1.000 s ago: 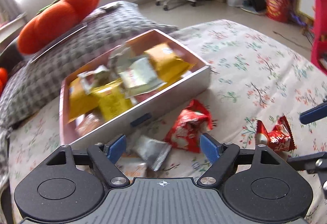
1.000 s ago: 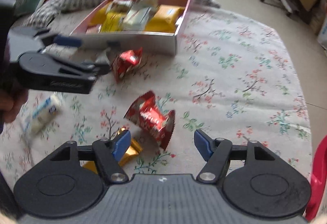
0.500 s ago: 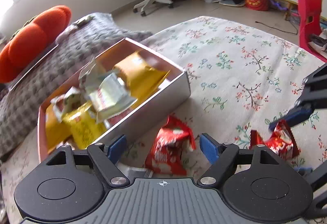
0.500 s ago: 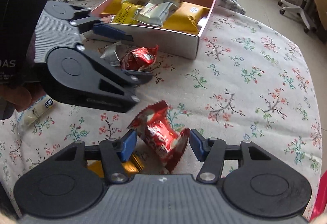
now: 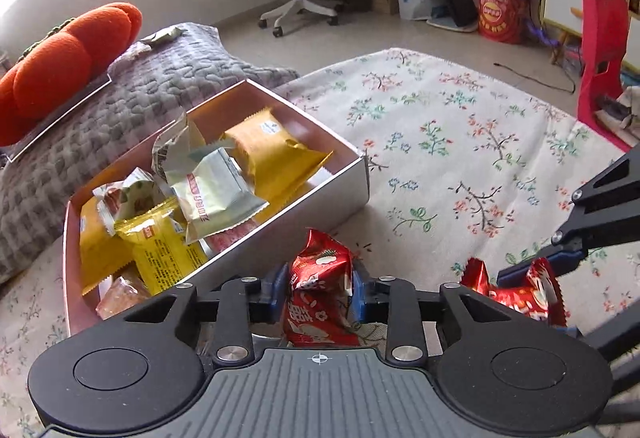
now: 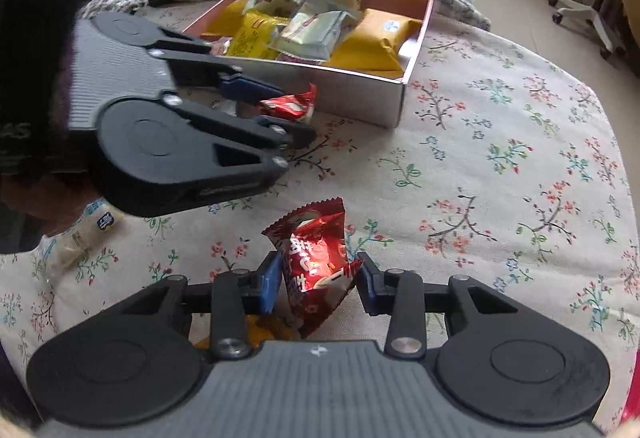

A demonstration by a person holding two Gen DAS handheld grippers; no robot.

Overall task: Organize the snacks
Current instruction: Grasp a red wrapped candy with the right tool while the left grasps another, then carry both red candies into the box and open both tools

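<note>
While both claws sit low over the floral bedspread (image 5: 460,142), each one grips a red snack packet. The left claw (image 5: 319,292) is clamped on a red packet (image 5: 320,290) just beside the near wall of the snack box (image 5: 280,226), which holds yellow and pale green wrapped snacks. The right claw (image 6: 316,280) pinches a second red packet (image 6: 316,258) well apart from the box, with a gold wrapper (image 6: 272,330) lying under it. A white packet (image 6: 86,232) lies on the bedspread near the left claw's body.
</note>
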